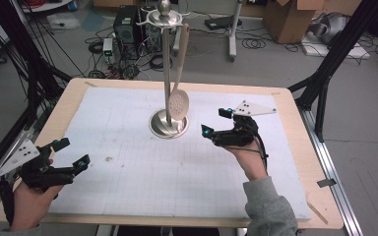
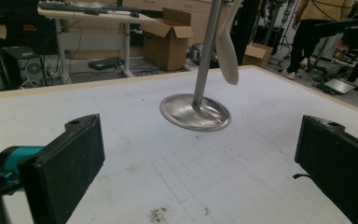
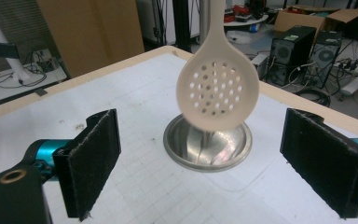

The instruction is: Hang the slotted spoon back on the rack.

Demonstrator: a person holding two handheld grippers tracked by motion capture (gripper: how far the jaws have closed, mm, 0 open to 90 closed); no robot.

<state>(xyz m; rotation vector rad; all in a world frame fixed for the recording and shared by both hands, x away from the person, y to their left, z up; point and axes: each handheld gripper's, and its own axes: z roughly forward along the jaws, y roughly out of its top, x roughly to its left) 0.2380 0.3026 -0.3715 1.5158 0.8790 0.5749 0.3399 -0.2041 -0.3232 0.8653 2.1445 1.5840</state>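
Note:
A steel utensil stand (image 1: 166,69) rises from a round dish base (image 1: 168,124) at the middle of the white mat. A cream slotted spoon (image 1: 179,105) hangs from its top hooks, bowl just above the base. My right gripper (image 1: 214,121) is open a short way right of the spoon, jaws wide apart with nothing between them. In the right gripper view the spoon's holed bowl (image 3: 217,91) hangs straight ahead over the base (image 3: 208,145). My left gripper (image 1: 71,151) is open and empty at the table's front left, far from the stand (image 2: 206,51).
A white gridded mat (image 1: 128,162) covers the wooden table (image 1: 295,147). A small dark stain (image 1: 109,159) marks the mat left of centre. Black frame legs (image 1: 325,73) stand at the right; computers and cables lie on the floor beyond the far edge.

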